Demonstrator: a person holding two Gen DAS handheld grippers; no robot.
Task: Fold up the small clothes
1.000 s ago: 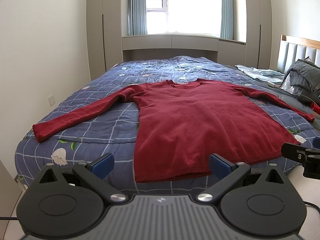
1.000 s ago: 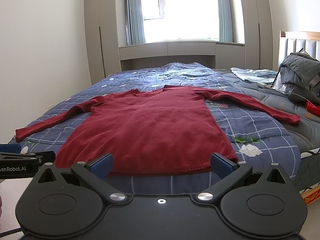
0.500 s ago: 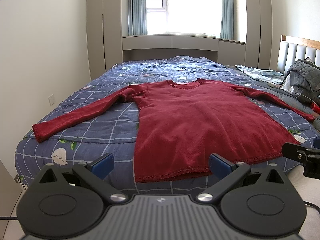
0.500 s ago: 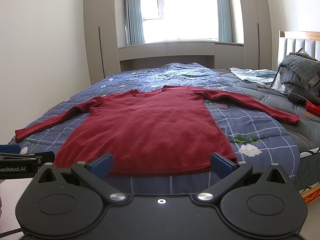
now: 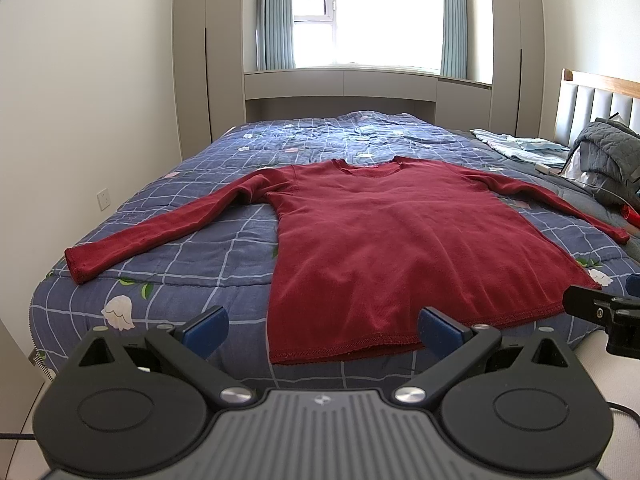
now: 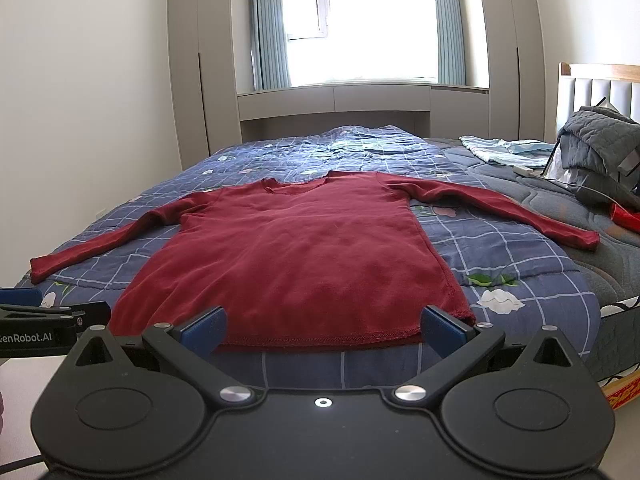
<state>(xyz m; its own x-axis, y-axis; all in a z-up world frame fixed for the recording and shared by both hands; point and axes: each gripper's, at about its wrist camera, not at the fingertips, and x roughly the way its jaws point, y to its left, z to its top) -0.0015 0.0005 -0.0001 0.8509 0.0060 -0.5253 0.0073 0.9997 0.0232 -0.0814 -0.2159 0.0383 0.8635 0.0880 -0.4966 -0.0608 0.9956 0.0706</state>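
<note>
A dark red long-sleeved shirt (image 5: 392, 236) lies flat, face up, on a blue checked bed cover (image 5: 192, 264), both sleeves spread out and the hem toward me. It also shows in the right wrist view (image 6: 296, 256). My left gripper (image 5: 322, 330) is open and empty, just short of the hem's left part. My right gripper (image 6: 322, 330) is open and empty, just in front of the hem. Each gripper shows at the edge of the other's view: the right one (image 5: 608, 312) and the left one (image 6: 40, 328).
A grey quilt pile (image 6: 600, 152) and a light blue cloth (image 6: 504, 150) lie at the bed's right near the headboard (image 5: 600, 108). A small red object (image 6: 624, 216) lies beside them. Wardrobes and a window stand behind the bed; a wall is on the left.
</note>
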